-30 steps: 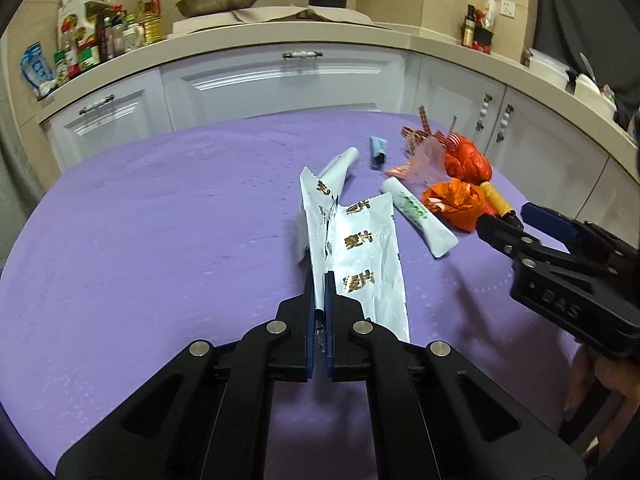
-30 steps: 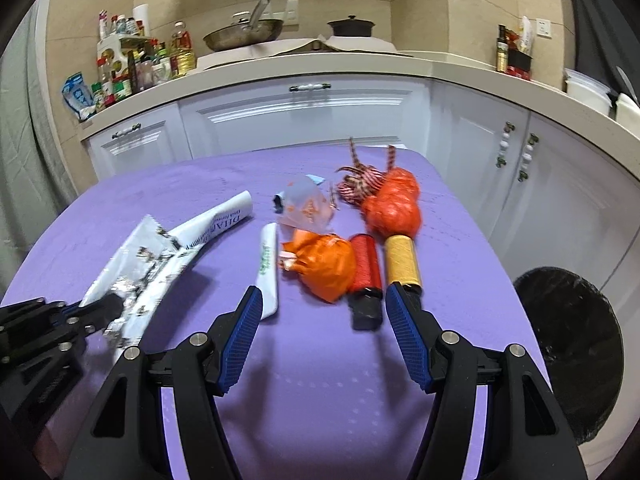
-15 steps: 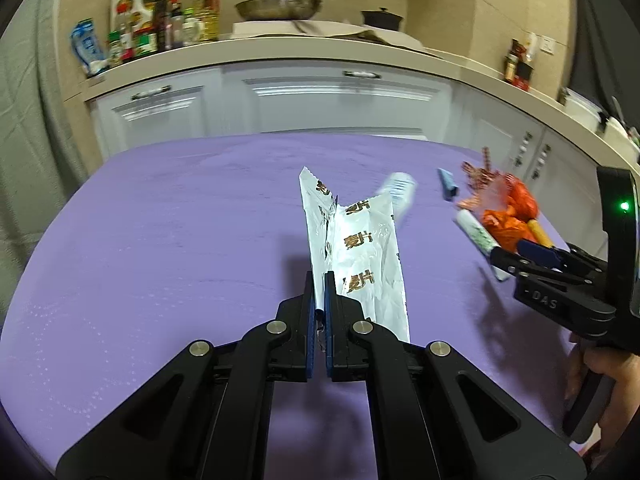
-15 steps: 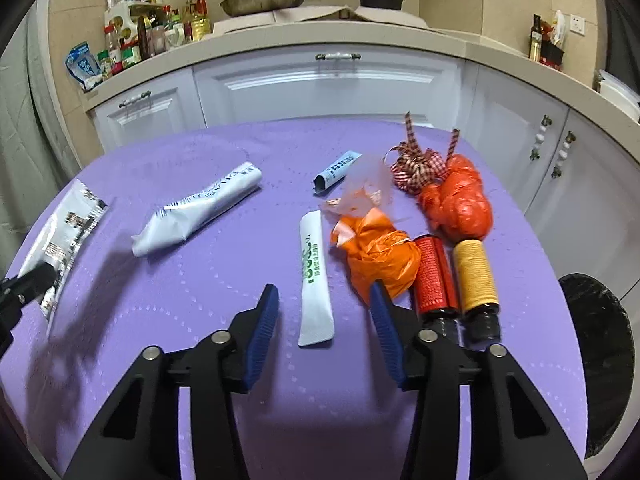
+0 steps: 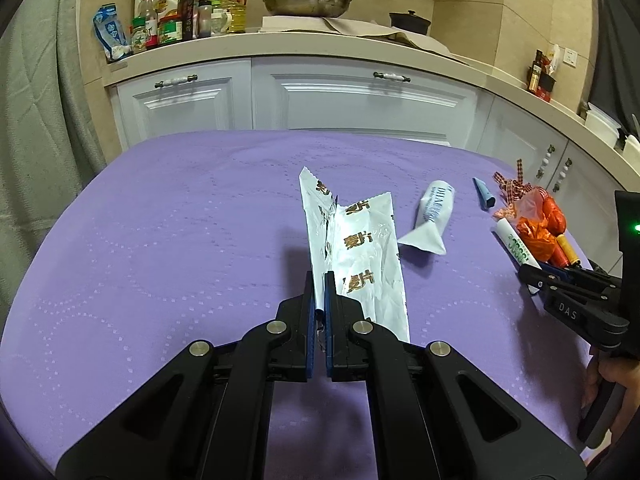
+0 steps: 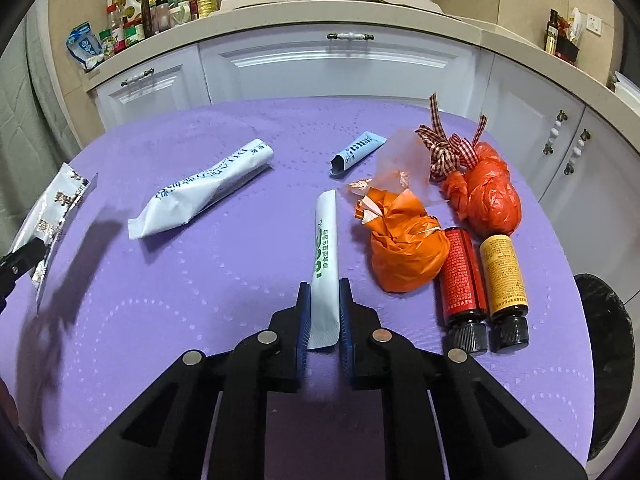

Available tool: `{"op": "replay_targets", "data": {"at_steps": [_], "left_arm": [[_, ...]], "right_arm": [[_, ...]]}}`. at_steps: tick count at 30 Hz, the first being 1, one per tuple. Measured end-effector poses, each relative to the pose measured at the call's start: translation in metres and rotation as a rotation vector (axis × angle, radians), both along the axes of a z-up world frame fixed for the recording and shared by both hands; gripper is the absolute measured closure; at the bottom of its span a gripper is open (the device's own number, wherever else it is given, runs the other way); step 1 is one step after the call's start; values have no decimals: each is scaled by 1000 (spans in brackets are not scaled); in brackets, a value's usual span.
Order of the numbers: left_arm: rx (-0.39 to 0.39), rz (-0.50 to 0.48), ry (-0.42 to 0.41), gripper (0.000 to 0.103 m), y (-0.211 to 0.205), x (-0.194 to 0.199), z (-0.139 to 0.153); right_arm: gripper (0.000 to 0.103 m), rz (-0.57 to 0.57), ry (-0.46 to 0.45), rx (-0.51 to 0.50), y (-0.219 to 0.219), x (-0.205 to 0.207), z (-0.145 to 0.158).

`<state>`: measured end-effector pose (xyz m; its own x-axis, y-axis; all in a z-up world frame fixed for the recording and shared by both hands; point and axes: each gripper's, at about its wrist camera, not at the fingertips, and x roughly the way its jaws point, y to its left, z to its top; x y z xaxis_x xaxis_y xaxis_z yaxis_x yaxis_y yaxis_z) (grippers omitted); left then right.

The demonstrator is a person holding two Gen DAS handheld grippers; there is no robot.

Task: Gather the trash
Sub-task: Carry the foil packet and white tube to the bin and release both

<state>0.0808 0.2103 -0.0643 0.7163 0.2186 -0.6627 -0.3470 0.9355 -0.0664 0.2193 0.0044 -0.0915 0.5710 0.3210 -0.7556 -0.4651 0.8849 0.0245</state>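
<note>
Right gripper (image 6: 323, 312) now astride half-hidden sachet (image 6: 325, 256)

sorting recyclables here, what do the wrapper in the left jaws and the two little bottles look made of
Wrapper: looks like foil-lined plastic film; shiny silver inside, sharp creases, printed white face.
Two bottles, red-labelled and yellow-labelled: dark glossy bodies with ribbed black caps that look plastic; glass or plastic bodies, I can't tell, since printed labels cover most of each.

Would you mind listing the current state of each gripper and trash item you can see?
Left gripper: shut on silver wrapper, lifted.
Right gripper: straddling white sachet, jaws nearly closed.
White tube: squashed, lying flat.
Red bottle, yellow bottle: capped, lying side by side.
Orange bag: knotted.
Trash bin: open, lined.
</note>
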Motion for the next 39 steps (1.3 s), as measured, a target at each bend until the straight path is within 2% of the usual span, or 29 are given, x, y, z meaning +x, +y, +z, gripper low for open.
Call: {"op": "replay_targets", "data": {"at_steps": [9,15,26,34,39], "left_arm": [[9,-43,-31,100,-18,-2,12],[9,-108,-59,100,-46,0,23],[13,-325,-102,100,-145,20,37],[18,-507,-121,100,-228,47,42],[30,-587,-122,100,-275,63,41]], "right_arm": [[89,-12,-57,47,-19,-17,21],[89,-72,-107,68,-55,-27,36],[89,-267,-152,108,-151,-37,46],[89,-408,-182,116,-220,-45,48],[89,-486,-189,120,-260,-44,46]]}}
